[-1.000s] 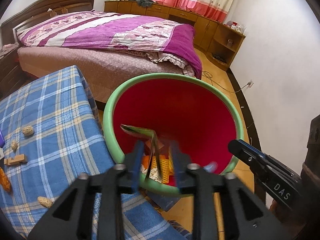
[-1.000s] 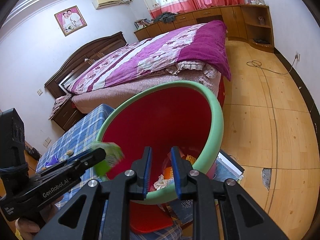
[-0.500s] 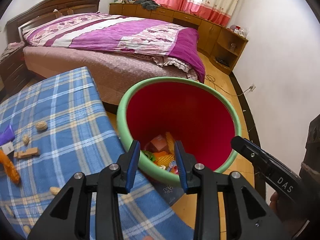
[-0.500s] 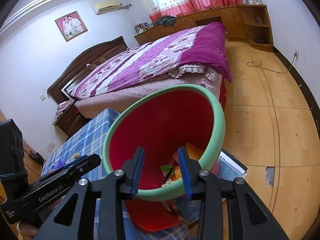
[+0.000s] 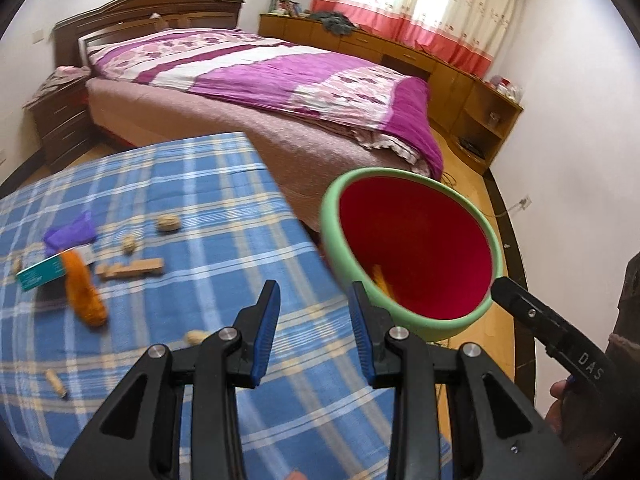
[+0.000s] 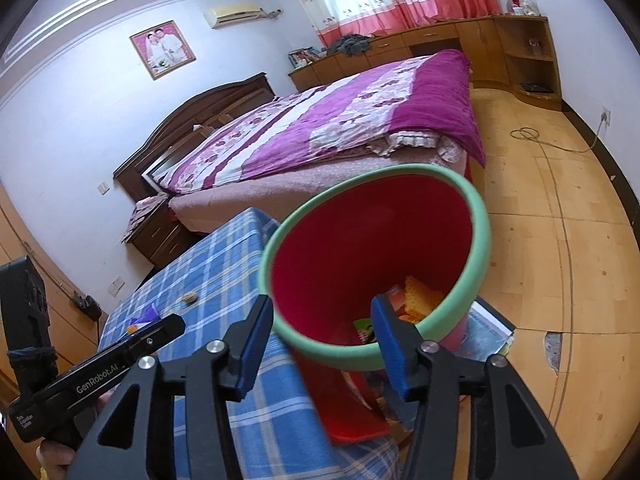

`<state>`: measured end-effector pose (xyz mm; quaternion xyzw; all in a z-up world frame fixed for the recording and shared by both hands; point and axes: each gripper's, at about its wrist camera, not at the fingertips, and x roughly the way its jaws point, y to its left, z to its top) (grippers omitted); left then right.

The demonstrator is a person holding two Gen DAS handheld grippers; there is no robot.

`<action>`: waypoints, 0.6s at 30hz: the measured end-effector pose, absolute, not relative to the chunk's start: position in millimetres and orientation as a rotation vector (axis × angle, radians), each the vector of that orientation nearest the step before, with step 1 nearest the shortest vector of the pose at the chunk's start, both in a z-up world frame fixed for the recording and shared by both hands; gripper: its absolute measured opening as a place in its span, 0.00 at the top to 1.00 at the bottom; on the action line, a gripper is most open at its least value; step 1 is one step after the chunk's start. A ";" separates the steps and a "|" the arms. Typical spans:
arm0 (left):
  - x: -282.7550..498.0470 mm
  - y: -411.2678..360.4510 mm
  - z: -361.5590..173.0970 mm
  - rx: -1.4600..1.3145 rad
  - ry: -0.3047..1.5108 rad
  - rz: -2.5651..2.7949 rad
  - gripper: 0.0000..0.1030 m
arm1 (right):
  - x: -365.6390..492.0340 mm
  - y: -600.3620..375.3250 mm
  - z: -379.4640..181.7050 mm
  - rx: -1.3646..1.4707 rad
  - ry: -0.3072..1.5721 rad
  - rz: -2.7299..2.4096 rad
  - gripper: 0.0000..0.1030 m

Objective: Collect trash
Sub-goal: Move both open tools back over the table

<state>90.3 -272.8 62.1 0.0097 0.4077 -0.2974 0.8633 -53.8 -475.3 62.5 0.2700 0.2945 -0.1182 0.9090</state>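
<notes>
A red bin with a green rim (image 5: 332,216) stands beside the blue plaid table (image 5: 208,184); it also shows in the right wrist view (image 6: 480,236), with wrappers and orange scraps (image 6: 420,298) inside. My left gripper (image 5: 314,312) is open and empty above the table edge, left of the bin. My right gripper (image 6: 322,320) is open and empty, straddling the bin's near rim. On the table lie an orange peel (image 5: 82,284), a purple wrapper (image 5: 70,234), a teal packet (image 5: 40,274), a wooden piece (image 5: 132,267) and several nut shells (image 5: 168,223).
A bed with a purple quilt (image 5: 280,76) stands behind the table and bin. A nightstand (image 5: 60,120) is at the left. Wooden cabinets (image 5: 452,76) line the far wall. A cable (image 6: 532,138) lies on the wooden floor. Books (image 6: 488,324) lie under the bin.
The green wrapper held over the bin has dropped in. Both grippers have opened wider. My left gripper has swung left, bringing the table's litter into view.
</notes>
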 end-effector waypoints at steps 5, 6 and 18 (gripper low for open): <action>93.0 -239.6 62.9 -0.001 0.848 -0.564 0.66 | -47.2 -450.9 66.9 0.537 0.615 -0.207 0.45; 93.6 -233.6 62.8 -0.003 0.846 -0.554 0.66 | -46.3 -446.4 67.2 0.534 0.616 -0.202 0.45; 120.5 -164.3 49.8 -0.056 0.865 -0.422 0.66 | -26.4 -399.7 64.1 0.496 0.655 -0.153 0.42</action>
